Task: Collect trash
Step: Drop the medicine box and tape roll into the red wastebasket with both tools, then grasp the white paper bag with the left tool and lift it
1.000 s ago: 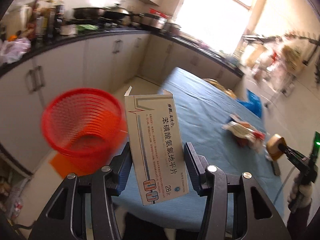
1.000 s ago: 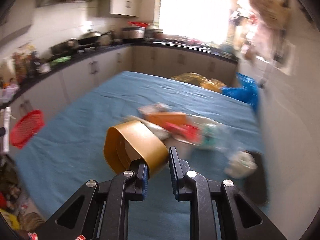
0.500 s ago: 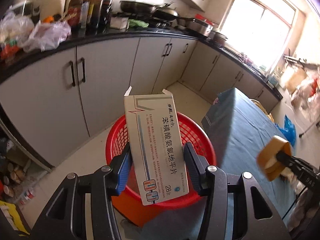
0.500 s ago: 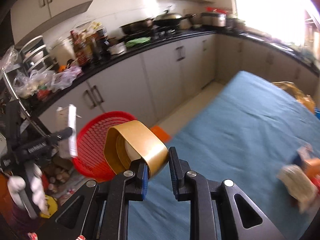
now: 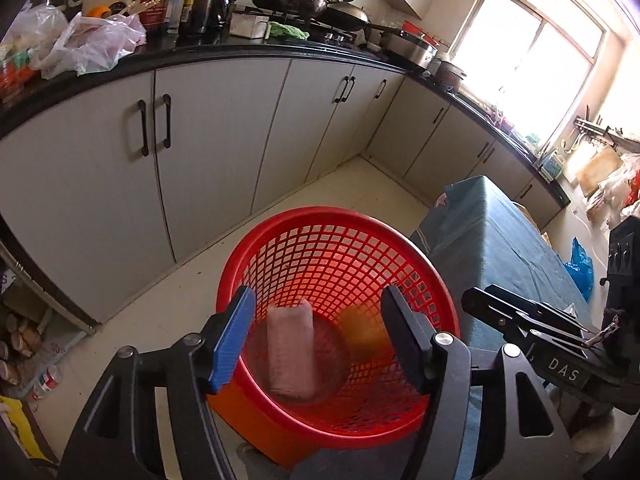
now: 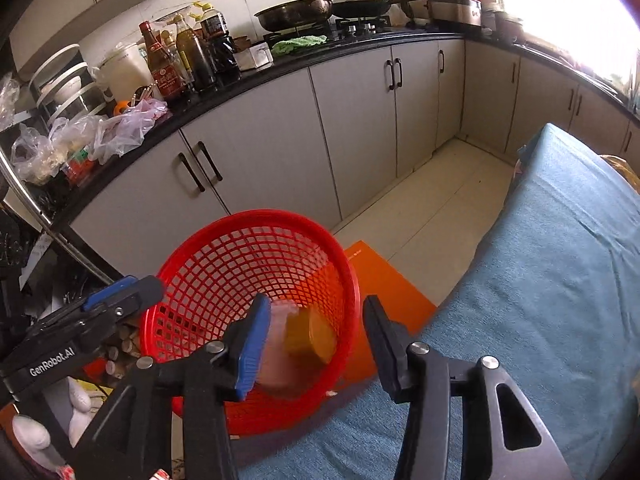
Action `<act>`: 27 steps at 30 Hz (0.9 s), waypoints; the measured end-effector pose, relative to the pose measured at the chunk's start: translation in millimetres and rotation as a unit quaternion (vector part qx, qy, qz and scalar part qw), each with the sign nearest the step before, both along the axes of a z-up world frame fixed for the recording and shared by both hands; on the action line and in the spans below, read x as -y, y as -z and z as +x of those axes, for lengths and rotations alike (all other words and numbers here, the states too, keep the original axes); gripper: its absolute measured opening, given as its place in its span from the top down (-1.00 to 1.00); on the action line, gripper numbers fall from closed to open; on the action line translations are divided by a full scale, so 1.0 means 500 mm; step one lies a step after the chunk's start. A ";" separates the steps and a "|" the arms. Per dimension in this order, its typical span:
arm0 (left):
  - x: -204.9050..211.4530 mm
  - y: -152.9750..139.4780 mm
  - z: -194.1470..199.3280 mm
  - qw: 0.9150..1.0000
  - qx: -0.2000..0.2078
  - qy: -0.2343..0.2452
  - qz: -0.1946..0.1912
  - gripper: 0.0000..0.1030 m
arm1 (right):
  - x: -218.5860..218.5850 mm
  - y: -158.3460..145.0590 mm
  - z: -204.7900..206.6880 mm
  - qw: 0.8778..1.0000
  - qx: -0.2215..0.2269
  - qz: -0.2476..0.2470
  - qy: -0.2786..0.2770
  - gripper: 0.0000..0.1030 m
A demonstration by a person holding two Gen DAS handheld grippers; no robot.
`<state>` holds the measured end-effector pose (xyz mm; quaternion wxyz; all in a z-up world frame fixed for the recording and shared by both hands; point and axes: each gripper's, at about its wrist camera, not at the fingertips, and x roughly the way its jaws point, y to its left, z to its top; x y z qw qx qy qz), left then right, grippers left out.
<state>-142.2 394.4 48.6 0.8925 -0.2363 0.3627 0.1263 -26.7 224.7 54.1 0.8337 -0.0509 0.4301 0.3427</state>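
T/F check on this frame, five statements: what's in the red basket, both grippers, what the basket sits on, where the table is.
1. The white box lies inside the red basket. True.
2. The left gripper is clamped on the box. False: its jaws are opening and nothing is between them.
3. The right gripper grips the gold tape roll. False: its jaws are opening, empty; the roll is in the basket.
4. The basket stands on the blue-covered table. False: it is on the floor beside the table, partly over an orange mat.
5. Both grippers hover above the basket. True.
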 end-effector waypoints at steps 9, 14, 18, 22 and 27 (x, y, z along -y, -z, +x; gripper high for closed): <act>0.026 -0.025 -0.073 0.999 0.016 -0.022 0.034 -0.27 | 0.110 -0.024 -0.041 0.999 -0.009 0.015 0.030 -0.24; 0.063 -0.035 -0.096 0.998 0.012 -0.020 0.057 -0.28 | 0.212 -0.013 -0.069 0.997 -0.037 0.019 0.064 -0.51; 0.117 -0.043 -0.110 0.996 0.009 -0.016 0.087 -0.28 | 0.291 -0.012 -0.097 0.992 -0.017 -0.016 0.121 -0.70; 0.182 -0.053 -0.116 0.993 0.010 -0.006 0.115 -0.28 | 0.383 -0.022 -0.136 0.988 0.011 -0.009 0.153 -0.71; 0.257 -0.059 -0.121 0.992 0.013 0.018 0.124 -0.28 | 0.499 -0.025 -0.183 0.982 0.029 -0.015 0.188 -0.69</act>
